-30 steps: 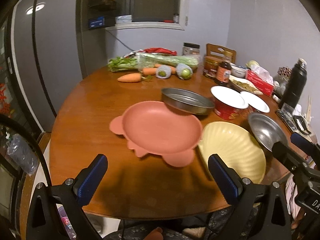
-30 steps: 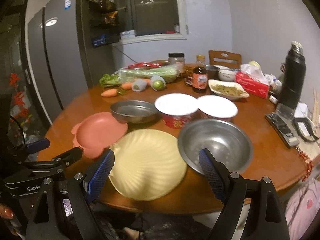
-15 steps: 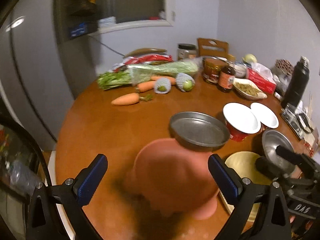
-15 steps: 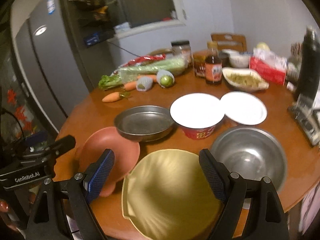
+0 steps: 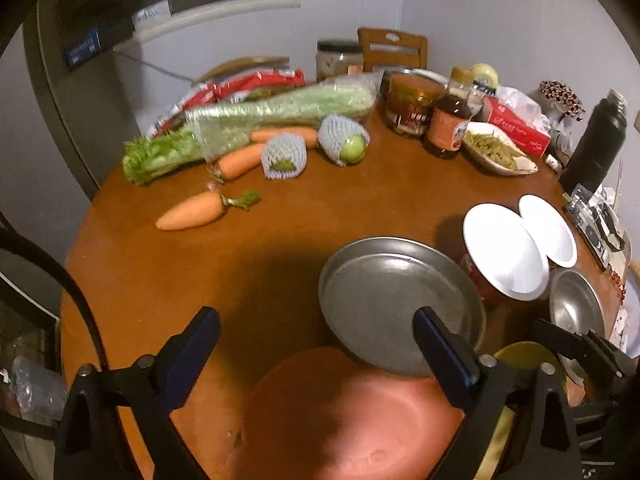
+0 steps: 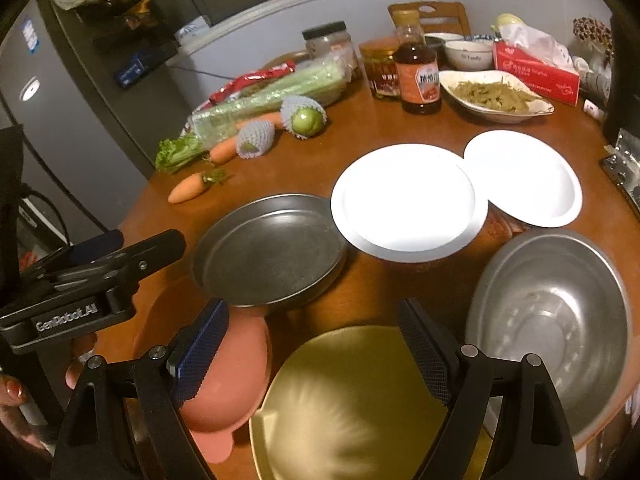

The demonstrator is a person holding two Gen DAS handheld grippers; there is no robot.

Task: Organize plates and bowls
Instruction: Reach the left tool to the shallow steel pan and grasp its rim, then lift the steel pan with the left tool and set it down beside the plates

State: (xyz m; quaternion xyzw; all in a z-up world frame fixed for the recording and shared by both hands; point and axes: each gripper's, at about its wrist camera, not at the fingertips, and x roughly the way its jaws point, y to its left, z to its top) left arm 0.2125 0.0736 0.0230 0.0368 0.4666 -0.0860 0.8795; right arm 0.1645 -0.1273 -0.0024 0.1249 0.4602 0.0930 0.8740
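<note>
Left wrist view: the left gripper (image 5: pixel 316 344), spread and empty, has advanced; the pink plate (image 5: pixel 344 420) now fills bottom centre.

Right wrist view: the right gripper (image 6: pixel 316 352), spread, has closed in above the yellow plate (image 6: pixel 352 404), bottom centre; grasps look imminent.

The only legible text is "GenRobot.AI", printed in white on the black body of the left gripper (image 6: pixel 86 280); labels on bottles and boxes are too blurred.
</note>
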